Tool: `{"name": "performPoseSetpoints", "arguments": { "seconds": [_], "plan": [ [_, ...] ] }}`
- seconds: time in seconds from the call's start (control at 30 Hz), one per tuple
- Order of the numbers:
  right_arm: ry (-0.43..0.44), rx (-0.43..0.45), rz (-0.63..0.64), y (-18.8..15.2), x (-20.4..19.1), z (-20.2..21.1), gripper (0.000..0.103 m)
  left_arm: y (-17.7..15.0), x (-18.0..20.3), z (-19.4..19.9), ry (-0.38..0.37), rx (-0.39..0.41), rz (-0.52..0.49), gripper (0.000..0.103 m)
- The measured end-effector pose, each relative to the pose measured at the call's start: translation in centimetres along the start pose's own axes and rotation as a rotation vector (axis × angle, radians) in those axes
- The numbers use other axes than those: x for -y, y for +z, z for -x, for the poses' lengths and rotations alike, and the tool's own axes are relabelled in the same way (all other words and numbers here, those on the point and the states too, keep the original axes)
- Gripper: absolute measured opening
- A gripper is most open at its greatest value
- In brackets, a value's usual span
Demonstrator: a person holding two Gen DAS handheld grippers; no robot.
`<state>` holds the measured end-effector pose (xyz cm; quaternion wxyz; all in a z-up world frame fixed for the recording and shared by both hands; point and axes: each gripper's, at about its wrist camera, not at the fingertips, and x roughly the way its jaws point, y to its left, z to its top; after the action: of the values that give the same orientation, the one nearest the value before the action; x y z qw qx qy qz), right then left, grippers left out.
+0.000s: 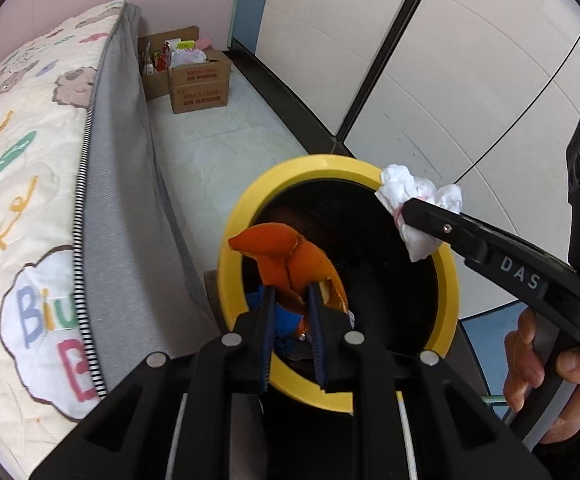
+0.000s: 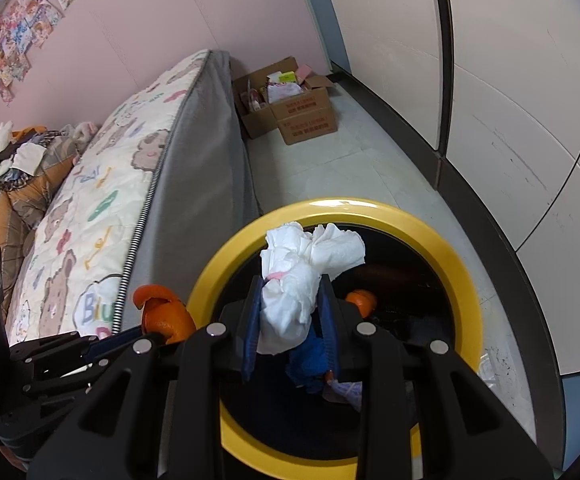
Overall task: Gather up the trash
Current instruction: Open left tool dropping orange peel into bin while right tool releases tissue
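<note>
Left wrist view looks down into a yellow-rimmed bin [image 1: 232,240] standing on the pale tiled floor [image 1: 218,152], just beside the grey side of a mattress [image 1: 118,200]. The left gripper [image 1: 292,292] is clamped on a piece of orange peel [image 1: 286,256], which hangs over the bin's open mouth near its left rim. The right gripper [image 1: 410,208] comes in from the right edge, its fingers pinching a crumpled white tissue [image 1: 414,192] that sits over the bin's far right rim. Right wrist view shows the same tissue [image 2: 302,276] squeezed between the right gripper's [image 2: 290,300] blue pads [image 2: 250,320], above the middle of the bin [image 2: 442,240]; the left gripper [image 2: 146,332] with the peel [image 2: 162,312] lies at the bin's left rim, touching or nearly touching the mattress edge [image 2: 194,184]. Dark bin contents include blue scraps [image 2: 308,360] and another orange bit [image 2: 362,300]. Open floor runs from the bin's far rim to cardboard boxes [image 1: 198,80] in the corner, bounded on the right by white panelled doors [image 1: 450,80].
</note>
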<state>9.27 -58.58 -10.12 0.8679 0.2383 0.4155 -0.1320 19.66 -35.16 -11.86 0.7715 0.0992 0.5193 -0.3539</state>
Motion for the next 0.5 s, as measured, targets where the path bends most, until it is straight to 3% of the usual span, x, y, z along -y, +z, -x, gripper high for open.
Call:
{"name": "performPoseSetpoints", "arguments": {
  "seconds": [0.5],
  "plan": [
    [-0.038, -0.015, -0.027, 0.3, 1.7, -1.3, 0.032, 0.3, 1.4, -0.5, -0.003, 0.002, -0.016, 0.016]
  ]
}}
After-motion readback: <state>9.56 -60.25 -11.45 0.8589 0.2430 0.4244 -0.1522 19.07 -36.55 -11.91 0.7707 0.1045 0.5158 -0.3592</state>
